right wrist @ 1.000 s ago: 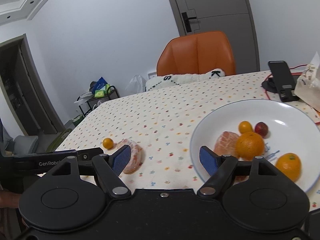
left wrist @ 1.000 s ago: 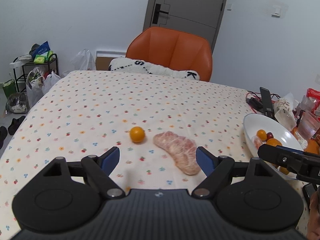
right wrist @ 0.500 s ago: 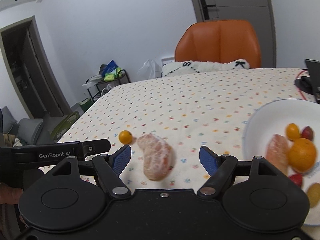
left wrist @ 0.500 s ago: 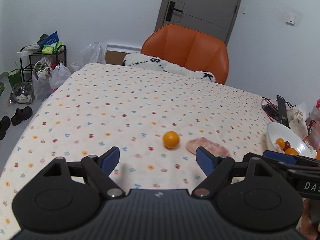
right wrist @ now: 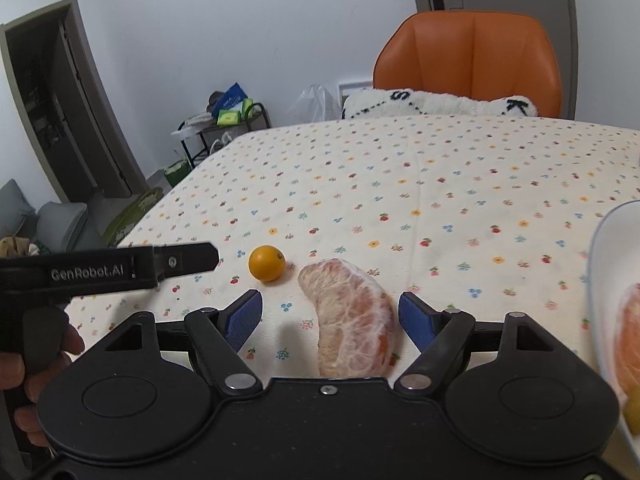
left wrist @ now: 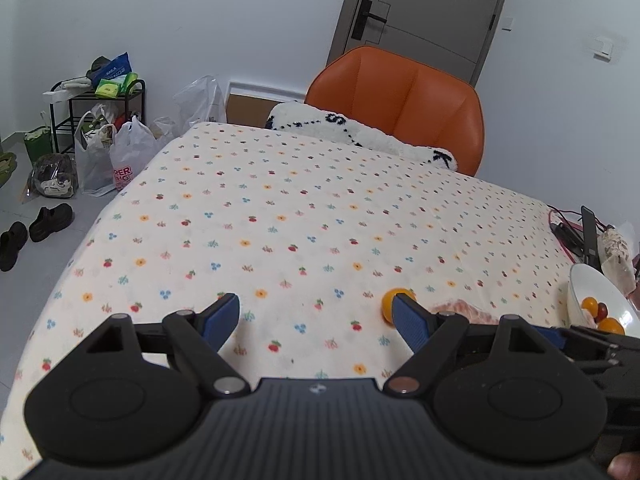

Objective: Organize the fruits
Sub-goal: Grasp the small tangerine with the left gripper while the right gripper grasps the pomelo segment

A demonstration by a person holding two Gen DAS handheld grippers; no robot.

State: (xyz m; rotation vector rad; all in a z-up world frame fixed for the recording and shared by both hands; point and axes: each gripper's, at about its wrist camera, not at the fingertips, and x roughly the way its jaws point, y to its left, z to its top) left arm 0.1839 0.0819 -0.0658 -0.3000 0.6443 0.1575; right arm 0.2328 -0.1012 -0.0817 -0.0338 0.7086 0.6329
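A: Leftmost in the right wrist view?
B: Left gripper (right wrist: 176,260), gripped by a hand (right wrist: 36,364), hovering over the flowered tablecloth (right wrist: 440,168). From its own camera, fingers spread wide with nothing between them.

A: Next along?
B: Small orange (right wrist: 267,263) resting on the cloth, just beyond the left gripper's tip. Just beside it to the right, but apart, a peeled pomelo segment (right wrist: 352,320) lying flat.

A: And the right gripper (right wrist: 331,318)?
B: Fingers wide apart, straddling the segment without touching it; segment closer to the right-hand blue pad (right wrist: 416,320).

A: Far right?
B: Rim of a white bowl (right wrist: 596,264), with another peeled segment inside. From the left wrist view, same bowl (left wrist: 592,284) holding small orange and dark red fruits.

A: Beyond the table?
B: Orange chair (left wrist: 404,96) at the far edge, with a white fluffy cushion (left wrist: 360,132).
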